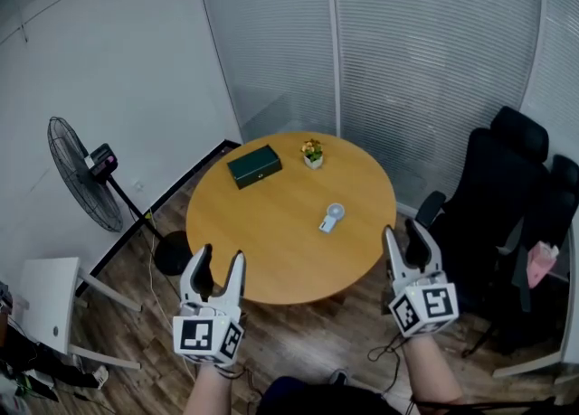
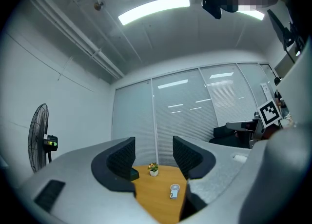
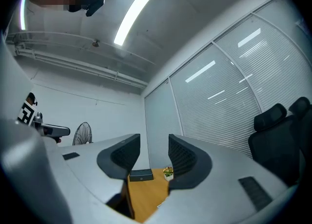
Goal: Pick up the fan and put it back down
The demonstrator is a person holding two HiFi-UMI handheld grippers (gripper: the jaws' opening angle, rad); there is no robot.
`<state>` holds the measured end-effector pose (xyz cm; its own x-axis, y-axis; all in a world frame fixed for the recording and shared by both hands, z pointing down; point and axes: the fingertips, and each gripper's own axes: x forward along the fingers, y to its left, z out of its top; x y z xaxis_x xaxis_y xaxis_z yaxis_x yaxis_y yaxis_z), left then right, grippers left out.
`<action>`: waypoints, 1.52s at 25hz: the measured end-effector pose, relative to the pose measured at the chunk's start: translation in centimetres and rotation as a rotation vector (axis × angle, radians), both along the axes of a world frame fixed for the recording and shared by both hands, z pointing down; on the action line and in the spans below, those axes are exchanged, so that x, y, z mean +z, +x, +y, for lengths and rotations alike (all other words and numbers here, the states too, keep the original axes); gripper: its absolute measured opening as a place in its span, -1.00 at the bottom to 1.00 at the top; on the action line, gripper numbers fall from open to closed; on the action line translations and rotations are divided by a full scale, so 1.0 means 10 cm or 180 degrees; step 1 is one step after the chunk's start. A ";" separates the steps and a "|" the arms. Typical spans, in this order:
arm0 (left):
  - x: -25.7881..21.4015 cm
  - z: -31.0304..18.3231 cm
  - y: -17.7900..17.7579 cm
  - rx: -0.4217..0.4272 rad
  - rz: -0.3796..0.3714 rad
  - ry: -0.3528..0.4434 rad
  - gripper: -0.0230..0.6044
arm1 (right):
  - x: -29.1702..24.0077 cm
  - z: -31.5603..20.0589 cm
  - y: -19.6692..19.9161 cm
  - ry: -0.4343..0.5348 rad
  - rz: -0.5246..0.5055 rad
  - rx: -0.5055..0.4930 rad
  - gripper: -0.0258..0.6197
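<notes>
Left gripper (image 1: 220, 267) jaws wide and empty, right gripper (image 1: 404, 241) open, empty, fan (image 1: 332, 217) lying untouched on round table (image 1: 262, 255)

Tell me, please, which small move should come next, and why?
Probably reach the right hand-held gripper forward toward the small handheld fan lying on the round table. The fan lies nearer that side, and that hand-held gripper is open, empty and only at the table's near edge.

Head view high, steeply down; gripper views low, near level — all share the round table (image 1: 271, 241)
</notes>
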<state>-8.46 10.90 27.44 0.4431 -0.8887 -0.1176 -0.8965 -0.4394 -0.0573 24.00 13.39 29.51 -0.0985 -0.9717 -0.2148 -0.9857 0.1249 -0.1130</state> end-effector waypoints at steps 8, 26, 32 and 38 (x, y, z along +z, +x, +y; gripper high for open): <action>0.09 -0.29 -0.03 -0.0044 0.0038 -0.0062 -0.19 | 0.07 -0.27 0.07 -0.0064 0.0029 0.0013 -0.34; 0.34 -2.24 -0.59 0.0325 0.0180 -0.0234 -0.19 | 0.23 -1.76 -0.48 -0.0226 0.0014 0.0418 -0.38; 0.48 -2.74 -0.81 0.0472 0.0203 -0.0318 -0.19 | 0.27 -2.16 -0.76 -0.0262 0.0017 0.0500 -0.40; 0.59 -3.10 -0.99 0.0567 0.0232 -0.0392 -0.19 | 0.40 -2.46 -0.95 -0.0396 0.0003 0.0606 -0.41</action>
<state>-18.31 -20.07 33.31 0.5887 -0.8068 -0.0505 -0.8039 -0.5908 0.0687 14.52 -11.21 33.50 0.0891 -0.9918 -0.0922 -0.9903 -0.0782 -0.1151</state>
